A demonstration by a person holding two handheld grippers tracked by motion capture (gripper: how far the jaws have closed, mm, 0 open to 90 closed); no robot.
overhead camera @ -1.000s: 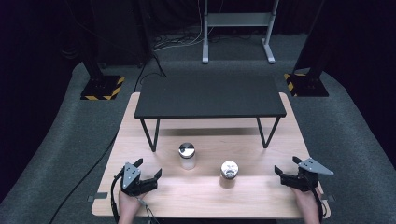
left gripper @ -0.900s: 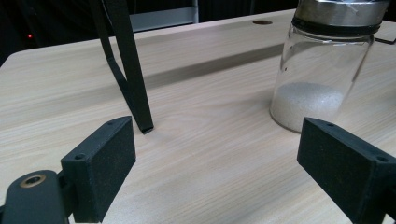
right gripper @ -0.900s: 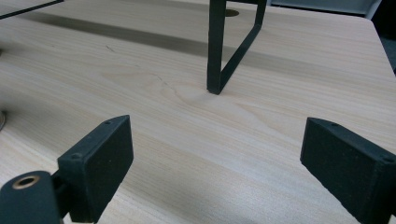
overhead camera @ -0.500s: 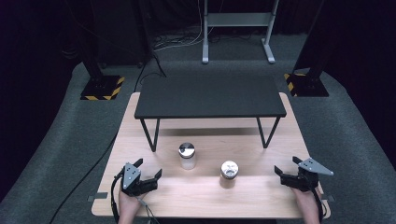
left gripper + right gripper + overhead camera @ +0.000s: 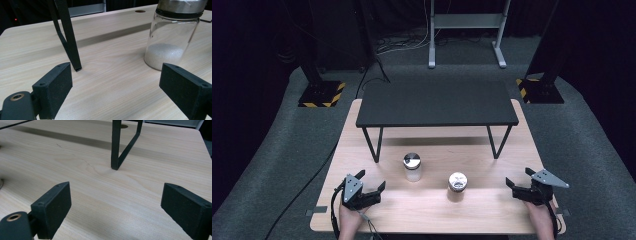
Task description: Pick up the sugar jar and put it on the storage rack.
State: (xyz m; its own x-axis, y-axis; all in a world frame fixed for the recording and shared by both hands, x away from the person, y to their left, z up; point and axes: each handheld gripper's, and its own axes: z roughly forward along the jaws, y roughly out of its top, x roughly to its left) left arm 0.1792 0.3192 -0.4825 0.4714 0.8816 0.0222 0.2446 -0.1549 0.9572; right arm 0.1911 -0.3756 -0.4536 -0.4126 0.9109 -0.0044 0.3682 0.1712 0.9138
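Note:
Two small glass jars with metal lids stand upright on the wooden table (image 5: 422,205). The left jar (image 5: 412,166) holds white powder at its bottom and appears close up in the left gripper view (image 5: 172,37). The right jar (image 5: 457,184) stands a little nearer the front edge. My left gripper (image 5: 371,183) rests open near the front left, its jaws (image 5: 115,92) wide apart with nothing between them. My right gripper (image 5: 518,177) rests open at the front right, and bare wood lies between its jaws (image 5: 115,212).
A low black shelf (image 5: 437,104) on thin metal legs spans the back half of the table. One leg (image 5: 66,37) stands ahead of the left gripper, another leg (image 5: 117,145) ahead of the right. Grey carpet and black stands surround the table.

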